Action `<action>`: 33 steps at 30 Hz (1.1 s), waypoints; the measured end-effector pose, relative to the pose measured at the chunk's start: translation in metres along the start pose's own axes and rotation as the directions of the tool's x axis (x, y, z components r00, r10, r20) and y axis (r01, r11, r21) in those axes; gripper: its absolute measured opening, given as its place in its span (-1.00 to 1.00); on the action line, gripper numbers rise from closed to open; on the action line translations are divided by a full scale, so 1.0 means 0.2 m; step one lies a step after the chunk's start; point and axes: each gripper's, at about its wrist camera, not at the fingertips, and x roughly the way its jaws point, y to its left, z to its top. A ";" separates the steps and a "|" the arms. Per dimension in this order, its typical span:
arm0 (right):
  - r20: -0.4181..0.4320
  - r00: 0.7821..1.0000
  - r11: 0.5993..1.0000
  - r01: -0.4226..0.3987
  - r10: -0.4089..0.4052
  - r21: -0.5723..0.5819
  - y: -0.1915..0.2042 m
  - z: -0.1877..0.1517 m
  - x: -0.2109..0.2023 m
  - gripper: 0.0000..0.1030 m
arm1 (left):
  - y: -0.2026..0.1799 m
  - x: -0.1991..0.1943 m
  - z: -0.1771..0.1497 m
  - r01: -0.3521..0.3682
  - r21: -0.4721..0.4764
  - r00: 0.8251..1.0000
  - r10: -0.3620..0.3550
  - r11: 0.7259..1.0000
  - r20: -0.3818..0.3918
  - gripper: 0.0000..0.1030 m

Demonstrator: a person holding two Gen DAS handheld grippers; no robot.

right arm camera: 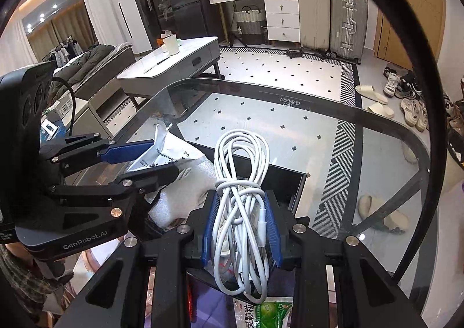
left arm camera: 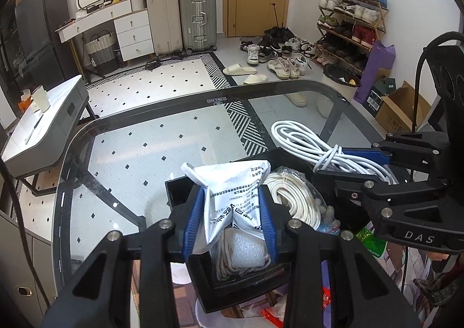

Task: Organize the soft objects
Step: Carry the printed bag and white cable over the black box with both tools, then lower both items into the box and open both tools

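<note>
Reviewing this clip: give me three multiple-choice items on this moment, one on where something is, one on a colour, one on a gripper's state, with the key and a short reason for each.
1. Where is the black tray?
A. on the glass table
B. on the floor rug
C. on the shoe rack

2. What colour are the pads on the gripper fingers?
A. red
B. blue
C. yellow

3. What is the right gripper doing?
A. hanging open over nothing
B. shut on a slipper
C. shut on the white cable bundle

Key:
1 A: the tray sits on the glass table, with the rug visible through the glass.
2 B: blue pads press the white printed bag in the left gripper.
3 C: both pads press the sides of the white cable bundle.
</note>
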 end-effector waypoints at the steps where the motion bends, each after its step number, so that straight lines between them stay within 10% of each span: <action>1: -0.002 1.000 1.000 -0.002 0.002 0.001 0.00 0.00 0.01 -0.40 | 0.00 0.01 0.00 0.001 0.000 1.000 -0.001 1.000 -0.004 -0.30; 33: -0.062 0.998 1.000 -0.015 0.016 0.006 0.04 -0.03 0.12 -0.32 | -0.01 0.06 -0.05 0.021 -0.024 0.999 -0.022 0.999 -0.037 -0.13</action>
